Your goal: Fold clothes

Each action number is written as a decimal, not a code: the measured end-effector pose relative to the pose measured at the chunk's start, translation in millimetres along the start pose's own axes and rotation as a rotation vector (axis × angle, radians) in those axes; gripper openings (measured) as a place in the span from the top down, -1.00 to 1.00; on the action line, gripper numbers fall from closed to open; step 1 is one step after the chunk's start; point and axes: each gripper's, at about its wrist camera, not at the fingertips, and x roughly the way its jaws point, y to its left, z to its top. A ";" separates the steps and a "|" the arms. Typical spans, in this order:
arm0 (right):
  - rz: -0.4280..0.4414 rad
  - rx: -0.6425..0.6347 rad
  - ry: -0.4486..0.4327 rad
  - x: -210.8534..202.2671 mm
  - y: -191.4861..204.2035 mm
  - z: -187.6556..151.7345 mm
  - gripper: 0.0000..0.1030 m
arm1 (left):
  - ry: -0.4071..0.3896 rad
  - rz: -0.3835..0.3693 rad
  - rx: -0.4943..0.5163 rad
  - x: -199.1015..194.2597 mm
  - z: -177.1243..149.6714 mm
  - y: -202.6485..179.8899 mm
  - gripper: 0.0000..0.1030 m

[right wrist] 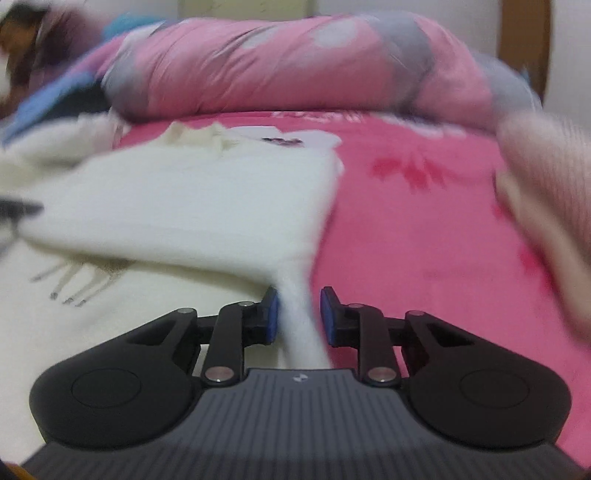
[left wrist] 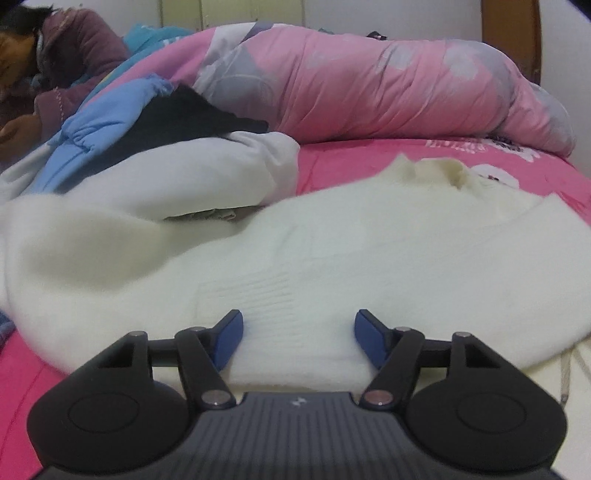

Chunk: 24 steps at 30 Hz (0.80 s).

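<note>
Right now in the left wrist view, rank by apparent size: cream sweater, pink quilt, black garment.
1. cream sweater, though nearness to the camera inflates it
2. pink quilt, farther back, so unsure against the sweater
3. black garment, partly hidden

Your left hand-held gripper (left wrist: 298, 334) is matt black plastic with a ribbed grey body, shiny metal pivot pins and smooth blue pads (left wrist: 229, 341); your right hand-held gripper (right wrist: 298, 317) looks the same. The cream sweater (left wrist: 332, 258) is soft, fuzzy knit with a ribbed band. The bed (right wrist: 424, 236) wears a matt pink cloth sheet with printed flowers. Along its far edge, the pink quilt (left wrist: 369, 88) is smooth, faintly glossy, creased fabric. The headboard (left wrist: 511, 33) at the far right corner looks like polished wood.
</note>
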 end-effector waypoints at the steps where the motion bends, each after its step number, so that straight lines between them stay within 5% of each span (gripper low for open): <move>1: 0.025 0.048 -0.006 -1.0 -9.8 -1.7 0.47 | 0.000 0.003 0.006 0.0 -0.1 -0.5 -0.36; 6: 0.059 -0.002 0.000 -14.8 -15.3 -2.2 0.00 | -0.009 0.028 0.010 1.2 -3.1 -1.6 -0.52; 10: 0.071 -0.047 -0.029 -56.0 -18.7 -6.7 0.00 | -0.009 0.036 -0.022 4.3 -4.0 2.9 -0.72; 14: 0.106 0.011 -0.138 -69.8 -23.7 19.0 0.22 | -0.013 0.039 -0.038 4.6 -4.9 4.7 -0.74; 18: 0.169 -0.025 -0.172 -37.1 2.7 49.1 0.52 | -0.018 0.052 -0.036 1.8 -5.9 3.4 -0.76; 22: 0.179 -0.207 0.024 21.5 32.8 20.8 0.54 | -0.013 0.040 -0.073 2.2 -7.7 9.4 -0.83; 24: 0.201 -0.163 -0.008 17.8 26.0 12.3 0.55 | -0.011 0.031 -0.088 3.1 -8.1 11.3 -0.84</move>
